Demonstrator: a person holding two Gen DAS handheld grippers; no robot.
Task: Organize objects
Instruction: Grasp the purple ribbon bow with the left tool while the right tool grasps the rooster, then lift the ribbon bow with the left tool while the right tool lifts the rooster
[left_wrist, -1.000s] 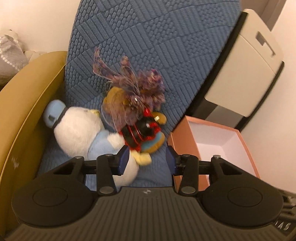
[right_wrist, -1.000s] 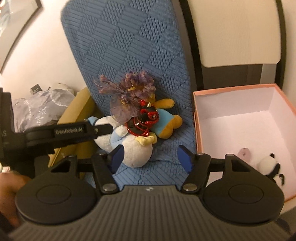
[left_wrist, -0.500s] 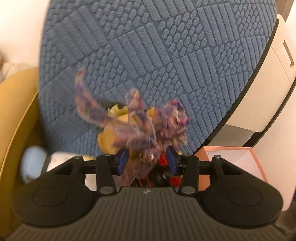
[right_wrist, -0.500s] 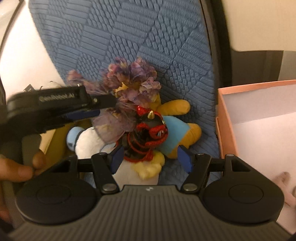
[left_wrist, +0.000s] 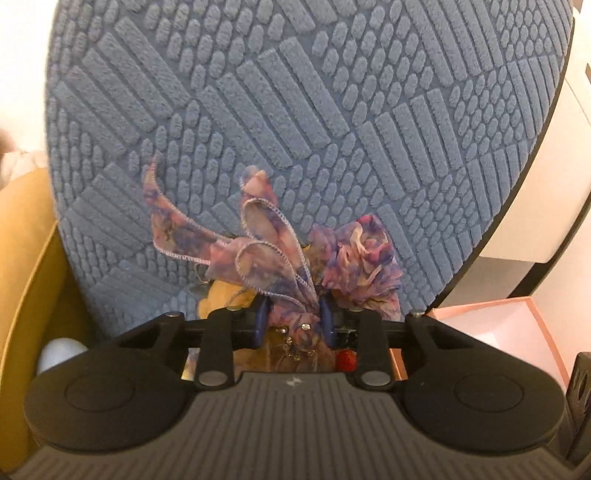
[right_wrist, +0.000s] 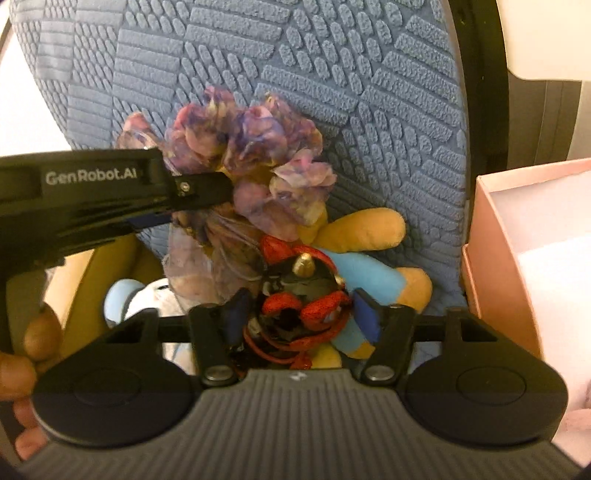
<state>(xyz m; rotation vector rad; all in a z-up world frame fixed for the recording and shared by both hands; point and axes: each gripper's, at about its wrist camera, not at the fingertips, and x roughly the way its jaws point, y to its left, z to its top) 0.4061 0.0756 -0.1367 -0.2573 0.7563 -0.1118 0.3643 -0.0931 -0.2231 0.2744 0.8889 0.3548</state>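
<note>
A purple fabric flower ornament (left_wrist: 280, 258) lies on top of a toy pile against the blue cushion. My left gripper (left_wrist: 293, 317) is shut on its gathered lower part; the right wrist view shows this gripper (right_wrist: 199, 195) reaching in from the left, clamped on the flower (right_wrist: 251, 155). Below the flower sits a red-and-black mask charm (right_wrist: 303, 295) with a gold horn. My right gripper (right_wrist: 300, 310) straddles the charm and its jaws are closing, with small gaps still visible at both pads. A yellow-and-blue plush (right_wrist: 369, 236) lies under the charm.
A white and light-blue plush (right_wrist: 147, 299) lies at the lower left. An open pink box (right_wrist: 517, 240) stands to the right of the cushion (left_wrist: 295, 110). A mustard armrest (left_wrist: 26, 258) borders the left. A hand (right_wrist: 22, 354) holds the left gripper.
Both grippers moved in close to the toy pile. The left jaws came around the purple flower and shut on it. The right jaws came down around the mask charm and narrowed.
</note>
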